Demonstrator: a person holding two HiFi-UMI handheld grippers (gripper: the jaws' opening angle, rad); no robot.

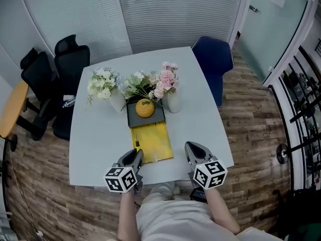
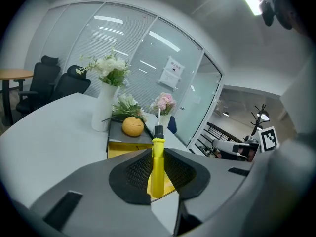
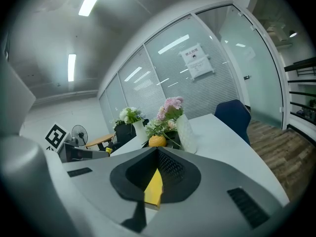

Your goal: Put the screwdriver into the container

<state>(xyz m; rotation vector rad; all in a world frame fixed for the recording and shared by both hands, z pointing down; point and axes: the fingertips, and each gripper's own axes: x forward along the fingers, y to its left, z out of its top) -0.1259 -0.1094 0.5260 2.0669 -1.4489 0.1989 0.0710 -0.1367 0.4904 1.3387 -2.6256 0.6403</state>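
A screwdriver with a yellow handle, black collar and thin metal shaft stands upright between the pads of my left gripper, which is shut on the handle. In the head view the left gripper hovers at the near left corner of the yellow container, and the screwdriver's tip points over that container's left edge. My right gripper hangs to the right of the container, jaws together and holding nothing. The right gripper view shows only a sliver of yellow container beyond the closed right gripper.
A dark tray carrying a round yellow-orange fruit lies just behind the container. White vases of flowers stand around it. Black office chairs are at the left of the white table, a blue chair at the far right.
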